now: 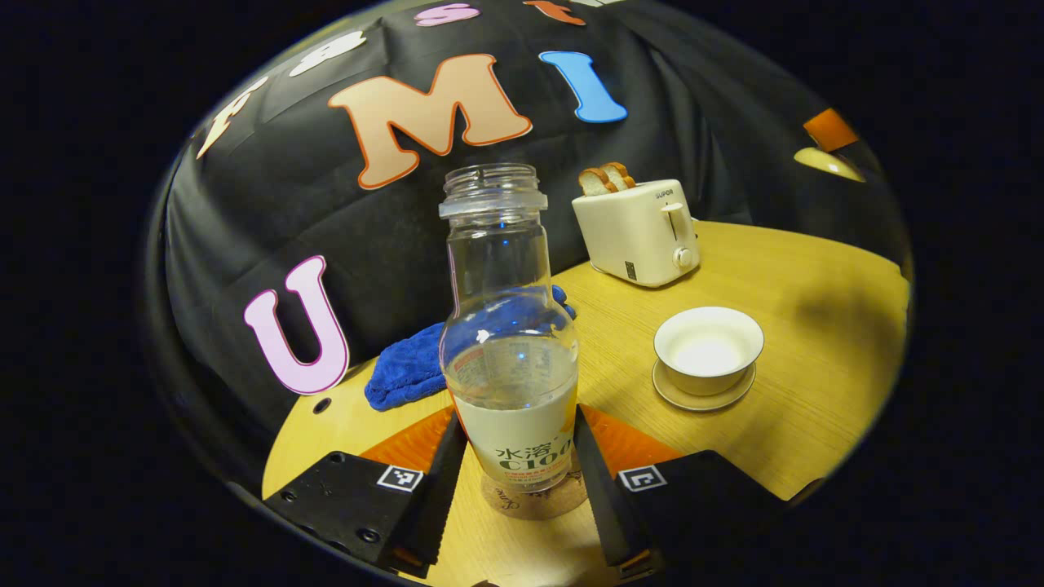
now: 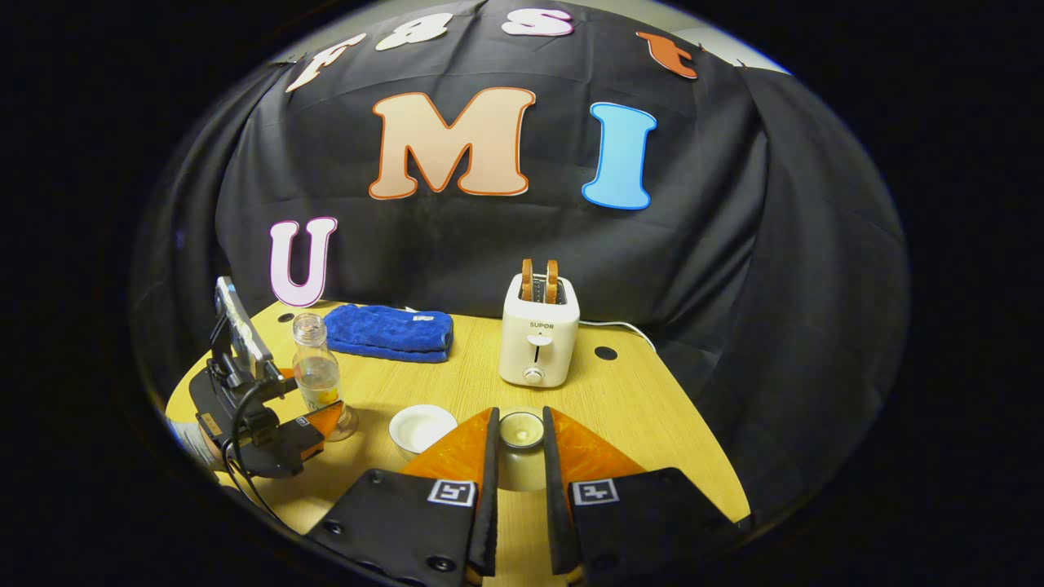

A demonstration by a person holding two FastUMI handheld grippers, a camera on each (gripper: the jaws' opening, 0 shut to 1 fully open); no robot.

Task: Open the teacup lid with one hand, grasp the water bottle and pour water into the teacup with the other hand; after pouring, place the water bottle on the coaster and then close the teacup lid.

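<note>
Left gripper [image 1: 519,481]: in the left gripper view I read its two fingers standing on either side of the water bottle [image 1: 510,359], low on the label. Whether both press on the plastic I cannot tell. The bottle stands upright, uncapped, partly filled, with its base on a round coaster [image 1: 534,499] on the wooden table [image 1: 816,326]. To the right sits the teacup [image 1: 708,349], uncovered, on its saucer [image 1: 703,396]. Behind the bottle lies a blue cloth [image 1: 408,371]; a toaster [image 1: 640,232] with two slices of toast [image 1: 606,179] stands farther back.

Right gripper [image 2: 519,452]: in the right gripper view I read its fingers drawn close together, clamped on the lid [image 2: 521,430], which they hold above the table [image 2: 636,416]. The teacup [image 2: 422,429] stands open just left of the fingers. Farther left, the bottle [image 2: 318,371] is upright on the coaster [image 2: 347,428], with the left gripper [image 2: 314,420] at its base. The blue cloth [image 2: 390,332] lies folded near the wall, and the toaster [image 2: 539,338] stands behind the lid.
</note>
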